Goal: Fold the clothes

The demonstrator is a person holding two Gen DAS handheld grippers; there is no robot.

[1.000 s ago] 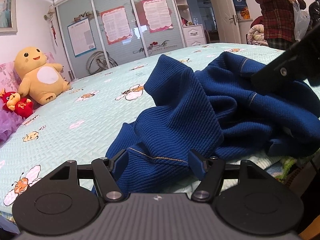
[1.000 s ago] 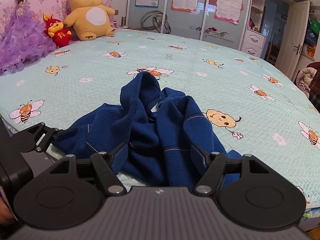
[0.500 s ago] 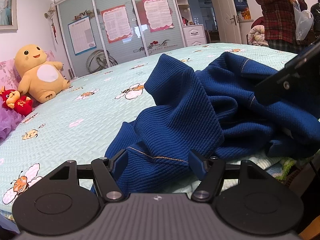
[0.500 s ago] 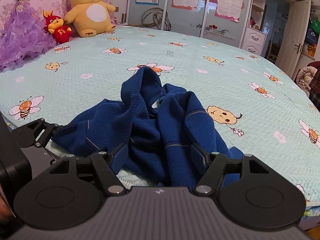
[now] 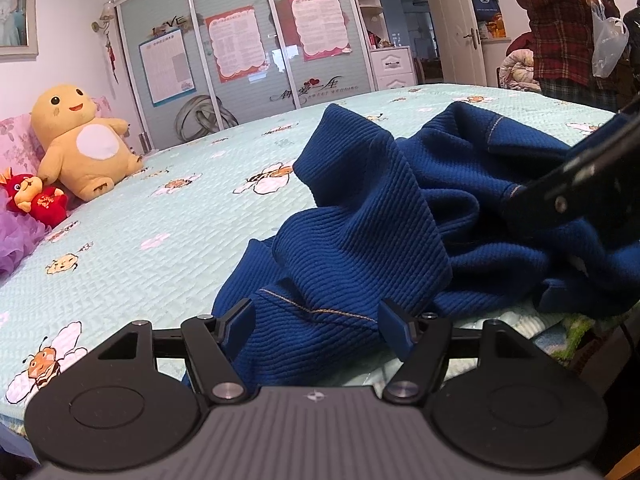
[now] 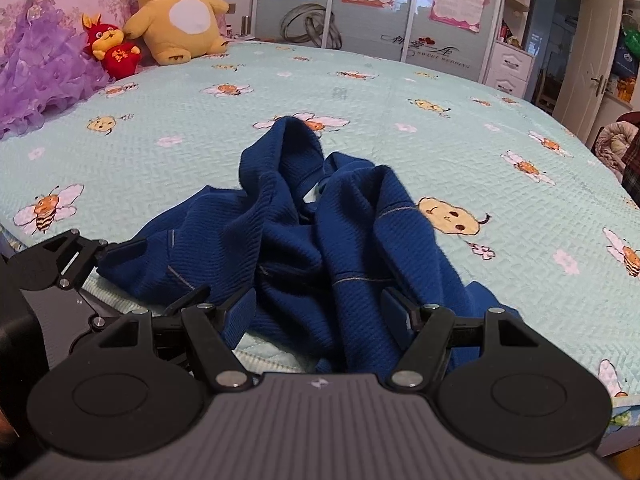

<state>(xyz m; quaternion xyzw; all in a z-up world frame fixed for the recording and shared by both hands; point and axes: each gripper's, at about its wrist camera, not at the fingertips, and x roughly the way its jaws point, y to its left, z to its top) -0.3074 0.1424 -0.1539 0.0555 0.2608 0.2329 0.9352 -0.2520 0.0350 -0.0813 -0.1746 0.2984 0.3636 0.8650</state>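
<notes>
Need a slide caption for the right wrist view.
Open right gripper over crumpled navy ribbed knit garment on bee-print bedspread.

Black gripper (image 5: 316, 322) linkages, silver screws, blue pads (image 5: 394, 326).

A bed (image 6: 168, 112) with a pale mint bee-print cover fills the room. At its far left sit a yellow plush toy (image 6: 178, 12), a small red plush (image 6: 114, 50) and a purple ruffled doll dress (image 6: 38, 60). A sliding-door wardrobe (image 5: 240, 48) with pink posters (image 5: 236, 42) lines the far wall; a white door (image 6: 588, 56) stands open at right.
</notes>
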